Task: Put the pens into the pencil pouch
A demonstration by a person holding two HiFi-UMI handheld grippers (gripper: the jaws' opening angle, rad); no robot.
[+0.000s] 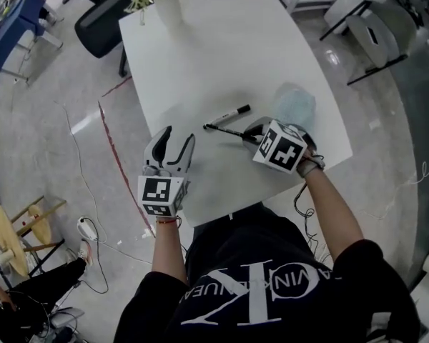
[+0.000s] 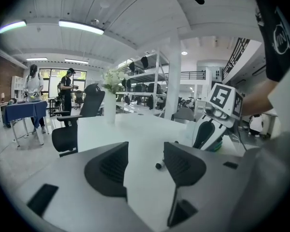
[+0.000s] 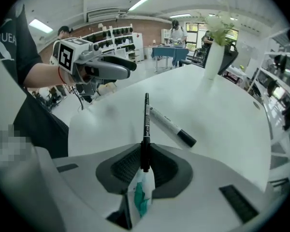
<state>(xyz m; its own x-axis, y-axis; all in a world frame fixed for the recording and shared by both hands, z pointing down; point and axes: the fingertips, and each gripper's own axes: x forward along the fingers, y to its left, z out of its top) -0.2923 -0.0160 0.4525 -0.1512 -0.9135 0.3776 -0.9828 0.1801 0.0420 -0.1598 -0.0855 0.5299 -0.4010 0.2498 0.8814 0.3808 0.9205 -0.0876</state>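
The right gripper (image 3: 145,164) is clamped on one end of a thin black pen (image 3: 146,122). The pen looks light, stiff and smooth, so it may pivot in an end grip, and mid-barrel would likely hold steadier. A white marker (image 1: 229,113) lies loose toward the table's near edge, and the soft blue pouch (image 1: 294,104) sits at its right edge. The left gripper (image 1: 177,143), jaws apart and empty, hovers by the near-left edge. The table (image 1: 222,48) is smooth and white, in an open office.
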